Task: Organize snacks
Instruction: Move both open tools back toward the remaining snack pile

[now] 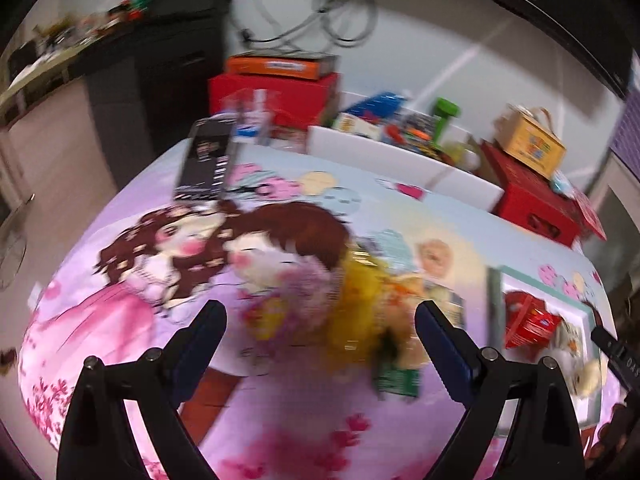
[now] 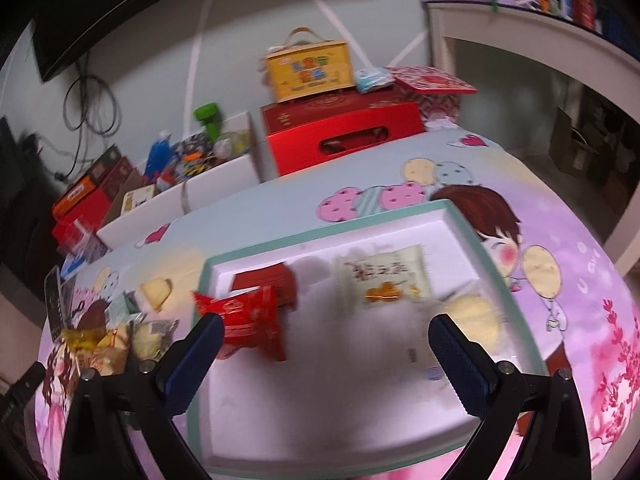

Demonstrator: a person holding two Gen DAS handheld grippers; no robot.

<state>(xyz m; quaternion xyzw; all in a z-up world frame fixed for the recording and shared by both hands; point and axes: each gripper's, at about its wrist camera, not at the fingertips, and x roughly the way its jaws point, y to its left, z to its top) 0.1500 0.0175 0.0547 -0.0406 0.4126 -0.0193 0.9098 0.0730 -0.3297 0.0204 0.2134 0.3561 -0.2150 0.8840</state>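
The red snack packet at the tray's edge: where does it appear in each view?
Left wrist view: the red packet is far right, in the tray, beyond the open left gripper.
Right wrist view: the packet is left of centre, over the tray's left part, near the open right gripper.
Shared landmark: the yellow handled box.

no text is sharp enough to read.

Left tool (image 1: 320, 320) spread wide, empty, above blurred yellow snack packets (image 1: 360, 300) on cartoon-print desk (image 1: 140, 280). Red packet (image 1: 528, 324) in white tray (image 1: 576, 306) at right.
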